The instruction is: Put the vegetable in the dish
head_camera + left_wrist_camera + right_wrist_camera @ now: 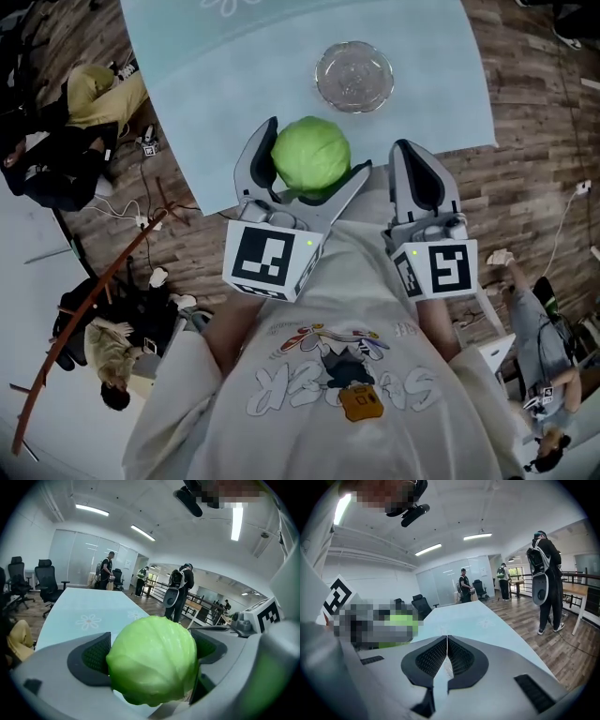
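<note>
Cabbage held in the left tool (pixel 315 150) over the near edge of the tabletop (pixel 234 75), short of the glass dish (pixel 353 76)

The left tool's jaws are spread wide and pinch the round green cabbage (pixel 309 157) across its middle. The right tool (pixel 419 164) rides alongside with its jaws pressed together on nothing. The dish sits empty farther along the pale blue tabletop, apart from the cabbage. The head looks firm, probably weighty, with smooth leaves that could slip, so a hold across its widest part seems safest. The person's shirt print appears upside down and cannot be read reliably.
</note>
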